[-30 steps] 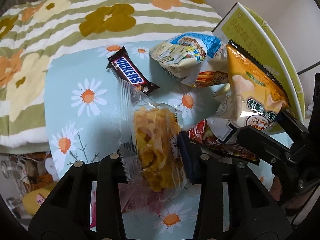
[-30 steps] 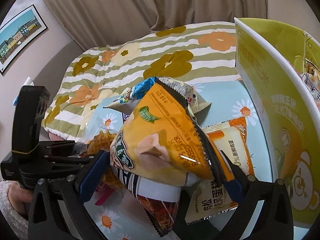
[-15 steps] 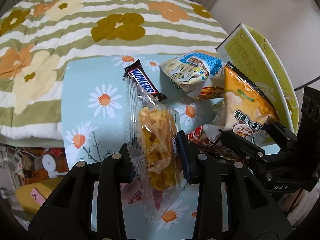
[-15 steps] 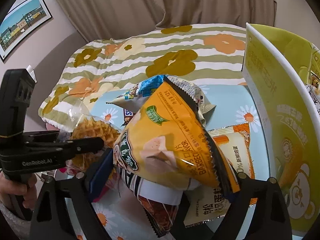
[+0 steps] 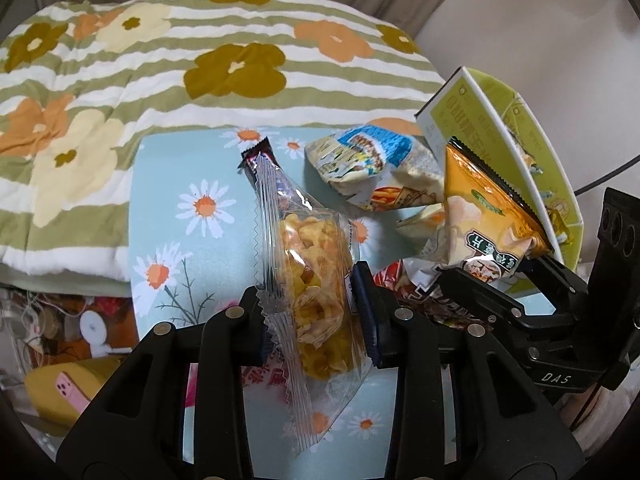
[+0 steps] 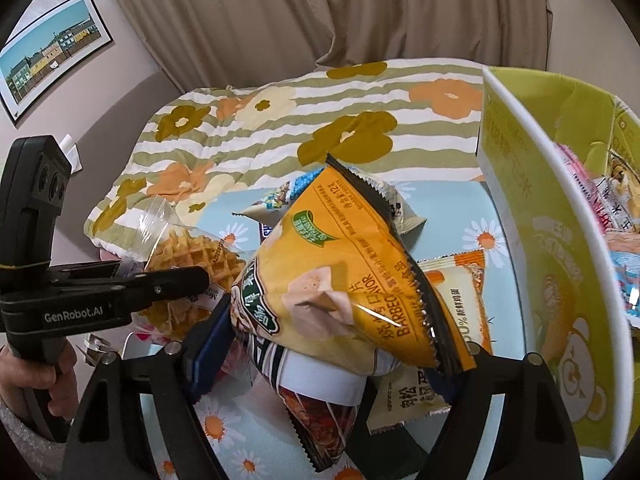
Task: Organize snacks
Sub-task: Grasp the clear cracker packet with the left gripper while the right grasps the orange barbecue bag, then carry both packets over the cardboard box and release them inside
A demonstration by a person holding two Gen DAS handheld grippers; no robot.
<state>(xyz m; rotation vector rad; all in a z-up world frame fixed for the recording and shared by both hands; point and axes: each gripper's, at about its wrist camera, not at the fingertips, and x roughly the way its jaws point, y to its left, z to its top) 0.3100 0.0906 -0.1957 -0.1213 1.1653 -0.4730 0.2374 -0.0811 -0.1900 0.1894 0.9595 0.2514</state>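
left wrist: waffle pack point(image 5: 316, 280) clamped

walls: plain pale wall point(image 6: 132, 60), framed picture point(image 6: 52, 52) of coloured houses upper left | window side: beige curtain point(image 6: 320, 12) across top | furniture: bed with green-striped flowered quilt point(image 5: 160, 60) | light: soft, even

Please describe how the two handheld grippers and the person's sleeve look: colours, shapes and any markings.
Both grippers are matte black plastic with silver screws and dark blue pads. The left gripper carries white "GenRobot.AI" lettering and a block with round lenses; the right gripper shows "DAS" in white. The sleeve is fuzzy and pale grey.
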